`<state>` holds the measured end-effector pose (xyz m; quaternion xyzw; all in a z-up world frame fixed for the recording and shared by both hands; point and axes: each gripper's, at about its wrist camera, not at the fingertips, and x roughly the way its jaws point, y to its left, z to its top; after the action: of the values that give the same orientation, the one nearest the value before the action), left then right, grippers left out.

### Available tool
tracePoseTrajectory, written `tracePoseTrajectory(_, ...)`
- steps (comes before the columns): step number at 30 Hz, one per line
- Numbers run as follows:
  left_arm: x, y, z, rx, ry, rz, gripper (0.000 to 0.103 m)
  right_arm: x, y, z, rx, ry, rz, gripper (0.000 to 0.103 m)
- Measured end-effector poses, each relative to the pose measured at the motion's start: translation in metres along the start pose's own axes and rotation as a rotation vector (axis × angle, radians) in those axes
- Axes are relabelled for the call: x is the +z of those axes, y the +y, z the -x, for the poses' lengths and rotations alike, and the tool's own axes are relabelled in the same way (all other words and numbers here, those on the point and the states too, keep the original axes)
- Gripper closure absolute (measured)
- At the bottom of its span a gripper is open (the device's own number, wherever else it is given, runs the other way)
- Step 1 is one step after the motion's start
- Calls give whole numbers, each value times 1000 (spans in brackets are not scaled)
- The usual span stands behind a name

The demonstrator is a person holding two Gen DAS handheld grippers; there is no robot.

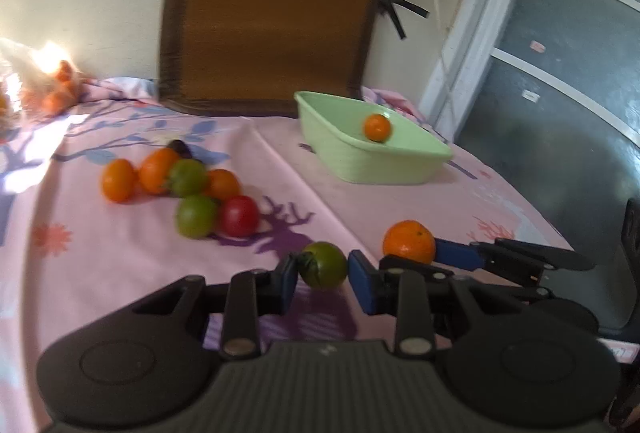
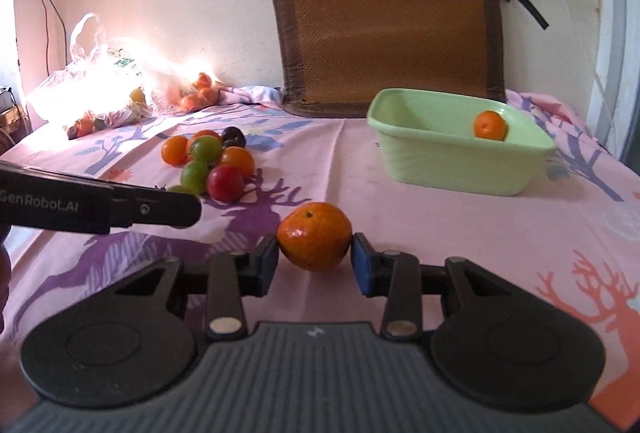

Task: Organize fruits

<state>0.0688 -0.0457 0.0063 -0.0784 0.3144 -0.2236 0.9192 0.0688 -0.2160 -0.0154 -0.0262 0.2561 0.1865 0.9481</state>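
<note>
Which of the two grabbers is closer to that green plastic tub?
Right. The right gripper, around a tangerine, sits on the green tub's side; the left gripper, shut on a green tomato, is farther off, nearer the fruit pile.

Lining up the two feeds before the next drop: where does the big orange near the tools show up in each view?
Left wrist view: the big orange sits lower right, beside the right tool's blue pad.
Right wrist view: the same orange is centre, between the right tool pads.
Shared landmark: the green tub holding one small orange.
</note>
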Motion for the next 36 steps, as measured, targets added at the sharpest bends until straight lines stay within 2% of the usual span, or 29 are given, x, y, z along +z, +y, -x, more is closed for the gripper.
tracePoseTrajectory(7, -1, -54, -48, -60, 57, -82, 74, -16, -41, 27, -137, -24, -35, 61)
tracePoseTrajectory(11, -2, -68, -58, -42, 46, -117, 74, -26, -58, 32, -173, -10, -63, 61)
tracePoseTrajectory(14, -5, -72, -63, -12, 49, -136, 74, -31, -66, 31, -165, -3, -87, 60)
tracePoseTrajectory(18, -8, -75, -63, 20, 30, -170, 64, -33, -67, 31, -149, -9, -93, 55)
tracePoseTrajectory(20, -9, -75, -63, 22, 24, -170, 63, -34, -67, 31, -145, -9, -87, 53)
tracePoseTrajectory(30, -12, -76, -62, 26, 10, -169, 62, -35, -66, 31, -146, -15, -71, 52)
tracePoseTrajectory(36, -12, -73, -60, 18, 6, -163, 62, -35, -62, 31, -175, -19, -62, 51)
